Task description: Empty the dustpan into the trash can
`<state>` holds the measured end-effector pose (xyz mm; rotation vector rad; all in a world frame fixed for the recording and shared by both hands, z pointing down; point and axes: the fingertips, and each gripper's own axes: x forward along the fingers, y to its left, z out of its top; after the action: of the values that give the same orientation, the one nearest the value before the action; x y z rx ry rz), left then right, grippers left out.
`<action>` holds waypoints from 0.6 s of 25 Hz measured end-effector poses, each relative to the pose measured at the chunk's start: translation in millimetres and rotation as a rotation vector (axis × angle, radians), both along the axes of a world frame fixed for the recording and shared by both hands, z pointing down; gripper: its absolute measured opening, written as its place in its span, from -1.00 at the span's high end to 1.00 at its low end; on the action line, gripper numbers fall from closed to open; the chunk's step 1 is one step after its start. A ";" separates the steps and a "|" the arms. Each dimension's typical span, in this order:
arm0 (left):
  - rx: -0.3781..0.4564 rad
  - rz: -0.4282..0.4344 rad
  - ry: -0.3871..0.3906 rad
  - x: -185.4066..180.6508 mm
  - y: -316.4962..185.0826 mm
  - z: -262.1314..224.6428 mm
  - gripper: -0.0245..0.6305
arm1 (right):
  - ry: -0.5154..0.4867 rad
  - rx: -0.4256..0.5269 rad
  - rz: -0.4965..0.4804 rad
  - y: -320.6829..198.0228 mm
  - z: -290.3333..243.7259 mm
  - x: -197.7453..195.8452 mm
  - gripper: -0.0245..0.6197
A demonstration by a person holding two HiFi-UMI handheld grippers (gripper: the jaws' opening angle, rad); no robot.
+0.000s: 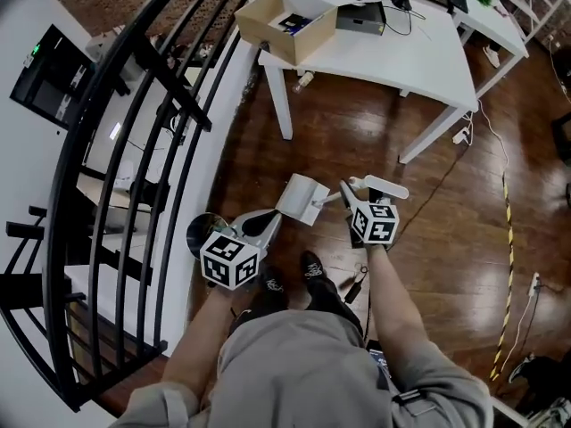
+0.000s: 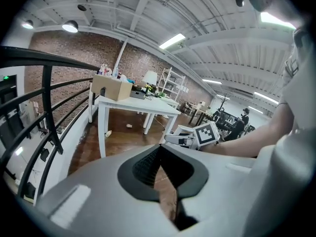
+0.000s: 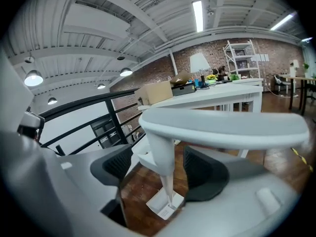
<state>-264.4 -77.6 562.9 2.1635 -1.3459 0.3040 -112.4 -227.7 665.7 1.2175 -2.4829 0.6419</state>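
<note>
Right hand-held gripper had its jaws wide apart. The dustpan stem stood between them, pads clear of it on both sides. Its crossbar handle ran just above the jaws, with the pan at the stem's far end, below them. Left hand-held gripper: tips together, nothing between, close to the pan. Trash can sat just left of it. Bench stood beyond both.

my top: grey, sleeves too
my shoes: black
left gripper, right gripper: grey shells, black pads, black-and-white marker cubes
</note>
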 end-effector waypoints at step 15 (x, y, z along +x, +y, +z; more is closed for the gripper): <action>0.137 0.018 0.111 -2.9 -14.5 -47.8 0.91 | 0.112 -0.034 -0.344 103.5 -25.5 -39.5 0.65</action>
<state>-267.3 -92.2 515.1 2.2695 -1.3199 0.0983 -151.8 -124.1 640.2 0.7629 -2.4904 0.5061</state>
